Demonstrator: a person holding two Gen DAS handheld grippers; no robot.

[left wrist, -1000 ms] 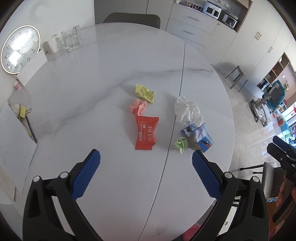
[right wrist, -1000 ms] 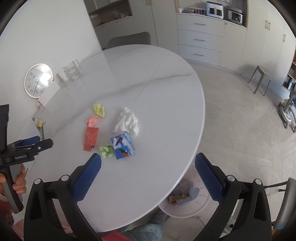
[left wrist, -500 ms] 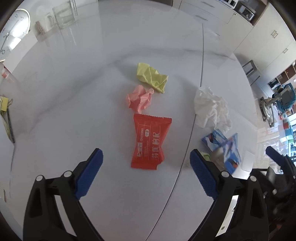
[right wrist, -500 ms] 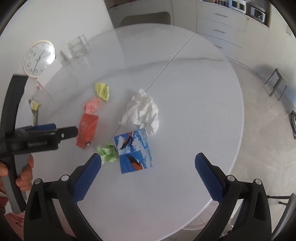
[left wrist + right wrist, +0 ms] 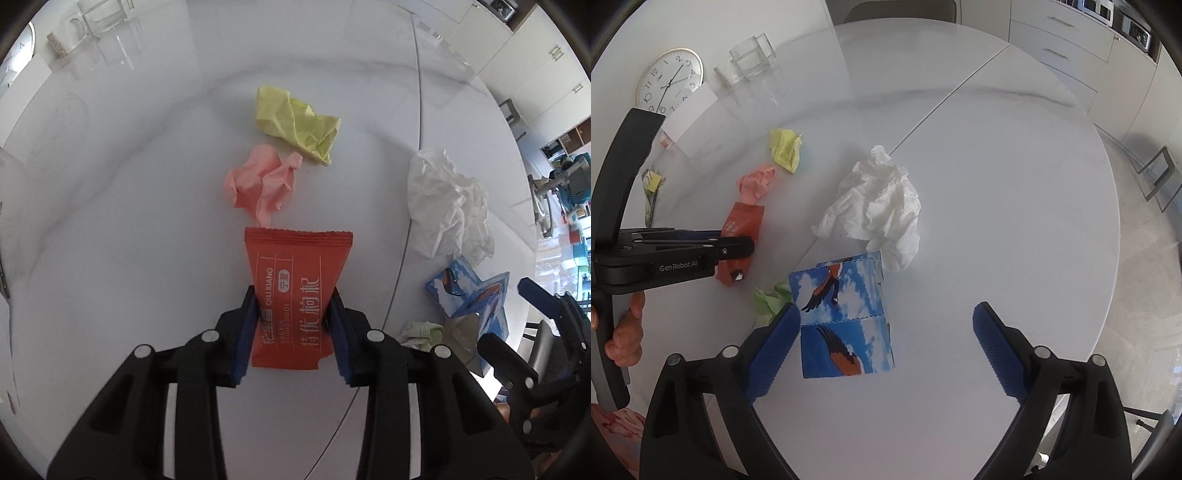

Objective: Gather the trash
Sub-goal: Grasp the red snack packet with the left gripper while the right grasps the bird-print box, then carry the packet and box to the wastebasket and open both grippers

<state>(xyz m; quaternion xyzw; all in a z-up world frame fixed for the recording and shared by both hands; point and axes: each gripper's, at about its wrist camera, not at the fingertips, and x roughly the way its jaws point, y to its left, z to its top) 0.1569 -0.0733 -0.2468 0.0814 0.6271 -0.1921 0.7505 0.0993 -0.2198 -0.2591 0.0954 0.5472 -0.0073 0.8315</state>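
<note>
**A:** Six bits of trash on the table by my count. From the left wrist, my left tongs have just been closing, and the blue pads now press both long edges of the red wrapper, which lies flat right in front of me.

**B:** How does it handle?

**A:** I judge it light, thin and slick, a foil-type sachet that buckles under a squeeze. Holding it across its narrow waist looks right; a corner could slide out. Beyond it sit the pink wad and the yellow wad, both soft crumpled paper, pinchable anywhere.

**B:** Any writing?

**A:** White print, "QIU XIANG", beside large Chinese characters I can't make out for certain.

**B:** And the right wrist?

**A:** My right tongs have just been closing a little but stand wide, gripping nothing. The blue carton, printed with birds and clouds, lies between the jaws, close against the left pad. I take it for empty card, light and crushable, so I'd hold it across its flat sides. The tissue beyond is limp; the green wad sits beside the carton. The left tool's side reads "GenRobot.AI".
</note>
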